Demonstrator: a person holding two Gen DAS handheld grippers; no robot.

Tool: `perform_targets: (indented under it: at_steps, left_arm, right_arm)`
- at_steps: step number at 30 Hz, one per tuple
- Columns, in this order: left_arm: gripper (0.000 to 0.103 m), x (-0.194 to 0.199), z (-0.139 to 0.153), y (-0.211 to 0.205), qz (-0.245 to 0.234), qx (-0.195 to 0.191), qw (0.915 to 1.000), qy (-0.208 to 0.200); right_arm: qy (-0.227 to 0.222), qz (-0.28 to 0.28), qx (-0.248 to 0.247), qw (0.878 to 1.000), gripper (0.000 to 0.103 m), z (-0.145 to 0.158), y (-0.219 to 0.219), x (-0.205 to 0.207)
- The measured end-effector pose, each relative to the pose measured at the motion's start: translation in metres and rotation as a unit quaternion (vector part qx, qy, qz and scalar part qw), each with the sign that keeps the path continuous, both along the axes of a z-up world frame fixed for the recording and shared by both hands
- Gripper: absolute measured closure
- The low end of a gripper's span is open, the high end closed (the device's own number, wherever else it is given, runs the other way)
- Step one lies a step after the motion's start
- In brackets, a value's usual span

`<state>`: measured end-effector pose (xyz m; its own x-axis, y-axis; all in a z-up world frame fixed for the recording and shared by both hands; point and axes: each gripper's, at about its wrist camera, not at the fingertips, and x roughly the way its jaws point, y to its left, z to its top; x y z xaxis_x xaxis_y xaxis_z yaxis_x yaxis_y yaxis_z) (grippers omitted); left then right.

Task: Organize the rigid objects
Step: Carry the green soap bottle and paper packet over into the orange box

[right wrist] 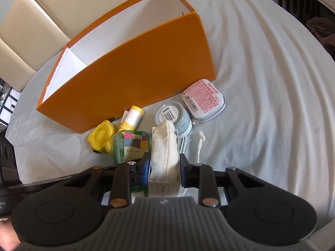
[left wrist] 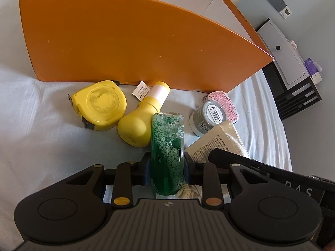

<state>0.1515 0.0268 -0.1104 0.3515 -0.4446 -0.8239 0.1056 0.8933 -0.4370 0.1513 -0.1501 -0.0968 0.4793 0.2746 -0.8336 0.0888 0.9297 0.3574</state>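
Green bottle (left wrist: 167, 152) is clamped by the left gripper (left wrist: 167, 168), white carton (right wrist: 164, 163) by the right gripper (right wrist: 164, 167); lifting into the orange box (left wrist: 129, 39) seems next.

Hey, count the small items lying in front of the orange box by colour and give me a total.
Yellow: 2, tape measure and bottle
Green: 1, bottle
Grey: 1, jar
Pink: 1, tin
Cream: 1, pouch in box
Total: 6

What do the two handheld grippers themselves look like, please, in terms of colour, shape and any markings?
Both the left gripper and the right gripper have matte black linkage arms with round brass-coloured pivots, dark blue fingers, rounded black lobes and a ribbed grey centre plate bearing a small emblem.
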Motion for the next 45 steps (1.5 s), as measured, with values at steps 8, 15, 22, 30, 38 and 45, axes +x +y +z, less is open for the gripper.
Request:
perform_targets:
  at_steps: [8, 15, 22, 30, 38, 45]
  left_arm:
    - [0.07, -0.001, 0.002, -0.002, -0.002, 0.002, 1.0, -0.008]
    - [0.07, -0.01, 0.013, -0.003, -0.003, 0.012, 0.9996, -0.026]
    - [0.07, -0.016, 0.028, 0.003, 0.0, 0.016, 0.9988, -0.046]
    - [0.07, -0.022, 0.056, 0.015, 0.012, 0.018, 0.9964, -0.083]
    - [0.07, -0.017, 0.093, 0.031, 0.036, -0.002, 0.9907, -0.131]
    - [0.07, 0.009, 0.124, 0.034, 0.038, 0.0, 0.9851, -0.168]
  right_arm:
    - [-0.004, 0.01, -0.005, 1.0, 0.077, 0.003, 0.004, 0.002]
    - [-0.022, 0.02, -0.014, 0.999, 0.077, 0.016, 0.006, -0.007]
    - [-0.05, 0.035, -0.03, 0.998, 0.077, 0.035, 0.007, -0.013]
    - [-0.094, 0.053, -0.044, 0.993, 0.077, 0.067, 0.015, -0.011]
    - [-0.13, 0.075, -0.056, 0.987, 0.077, 0.098, 0.02, 0.008]
    - [-0.177, 0.091, -0.061, 0.978, 0.077, 0.129, 0.031, 0.035]
